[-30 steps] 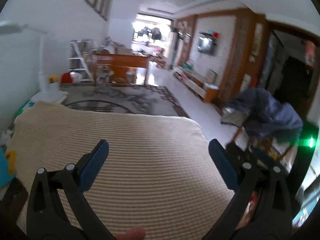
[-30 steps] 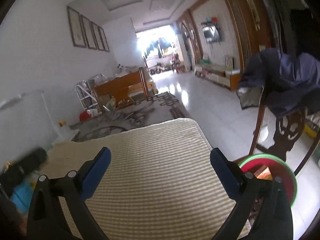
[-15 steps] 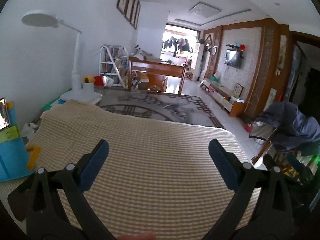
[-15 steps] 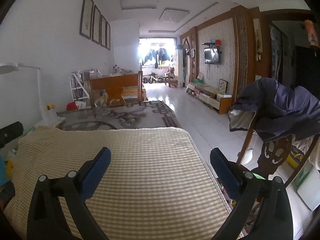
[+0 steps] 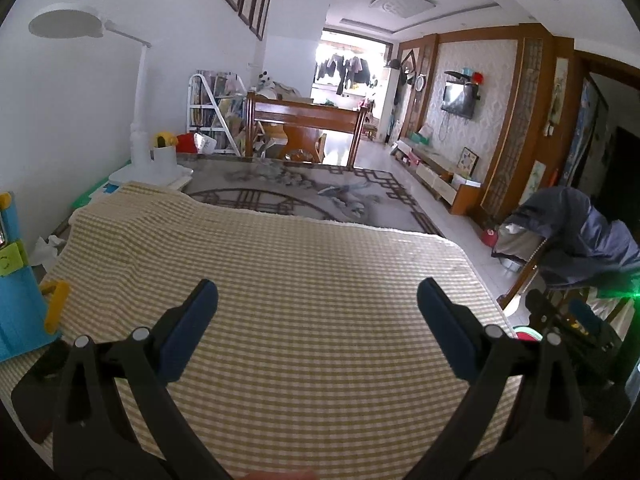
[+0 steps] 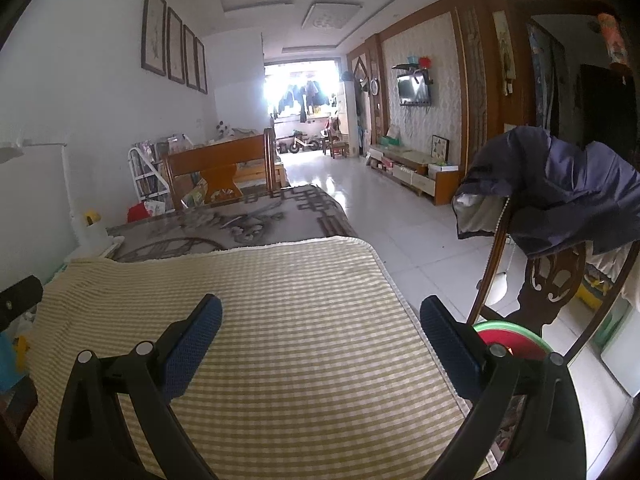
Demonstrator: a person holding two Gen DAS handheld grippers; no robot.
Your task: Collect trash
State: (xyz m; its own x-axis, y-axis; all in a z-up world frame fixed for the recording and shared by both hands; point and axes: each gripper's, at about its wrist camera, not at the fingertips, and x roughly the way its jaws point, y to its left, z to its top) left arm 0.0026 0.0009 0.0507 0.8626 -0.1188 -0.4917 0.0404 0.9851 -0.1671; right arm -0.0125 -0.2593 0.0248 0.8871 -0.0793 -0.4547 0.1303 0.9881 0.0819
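A crumpled white tissue [image 5: 46,246] lies off the left edge of the yellow-checked cloth [image 5: 320,280], near the wall. A red bin with a green rim [image 6: 516,338] stands on the floor just past the table's right edge, partly behind my right finger. My left gripper [image 5: 317,300] hovers open over the cloth with nothing between its blue pads. My right gripper [image 6: 320,312] is open too, empty, above the right half of the cloth [image 6: 260,320]. The bin's rim [image 5: 528,334] peeks out at the right of the left wrist view.
A blue and yellow toy [image 5: 18,300] stands at the cloth's left edge. A white desk lamp [image 5: 140,120] rises at the far left corner. A wooden chair draped with a dark blue jacket [image 6: 560,188] stands right of the table. Tiled floor [image 6: 400,232] runs beyond.
Both grippers stayed open. The left view swung left and levelled, bringing in the lamp and blue toy. The right view steadied and the red bin shows again at its right.
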